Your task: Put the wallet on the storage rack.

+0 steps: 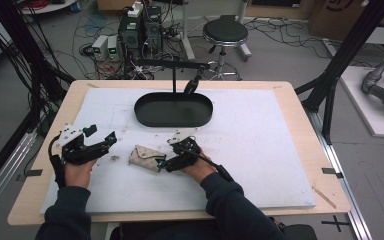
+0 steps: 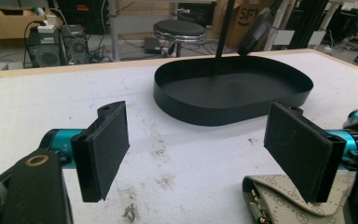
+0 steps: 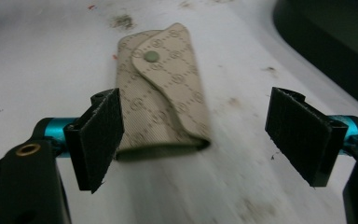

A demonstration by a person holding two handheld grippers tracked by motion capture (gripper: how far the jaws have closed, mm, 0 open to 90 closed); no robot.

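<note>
Right gripper (image 3: 193, 140) sits spread wide, its left pad (image 3: 98, 140) overlapping the near end of the beige monogram key pouch (image 3: 161, 91), centre-left of frame. Left gripper (image 2: 198, 156) also spread, pouch at lower right, black oval tray (image 2: 233, 91) beyond.

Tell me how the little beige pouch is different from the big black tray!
The small beige patterned fabric pouch is pale and soft-looking; the black oval metal tray is dark with a stiff upright wall. The pouch is much smaller than the tray. The pouch is folded shut with a snap button; the tray is open on top. Both rest on the white table cover.
</note>
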